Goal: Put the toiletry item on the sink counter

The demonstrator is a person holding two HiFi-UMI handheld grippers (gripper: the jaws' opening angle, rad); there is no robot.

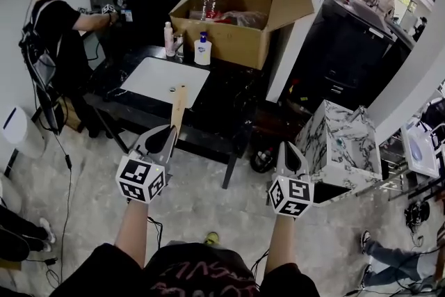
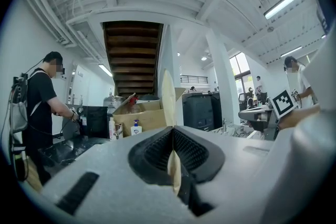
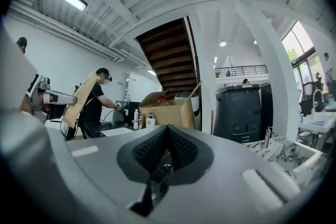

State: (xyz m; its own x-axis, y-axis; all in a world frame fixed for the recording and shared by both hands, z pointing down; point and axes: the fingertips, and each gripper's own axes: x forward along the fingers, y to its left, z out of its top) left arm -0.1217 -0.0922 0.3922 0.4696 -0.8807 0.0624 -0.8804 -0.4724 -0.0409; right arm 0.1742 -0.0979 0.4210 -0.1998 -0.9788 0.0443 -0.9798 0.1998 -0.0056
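- Left gripper [image 1: 172, 130] [image 2: 172, 131]: jaws closed on near end of toiletry item [image 1: 180, 104] [image 2: 168, 102] [image 3: 79, 99], flat tan strip, pads against its broad faces.
- Item long axis in line with gripper, pointing away from person toward far side; thin edge up.
- Item in air, free end seen against near edge of white basin [image 1: 170, 80] in dark sink counter [image 1: 222, 90]. Contact with counter: cannot tell.
- Right gripper [image 1: 286, 145] [image 3: 167, 128]: jaws together, nothing between, right of the counter's near corner.
- Cardboard box [image 1: 236, 31] and pump bottle [image 1: 202, 50] at far side of counter.
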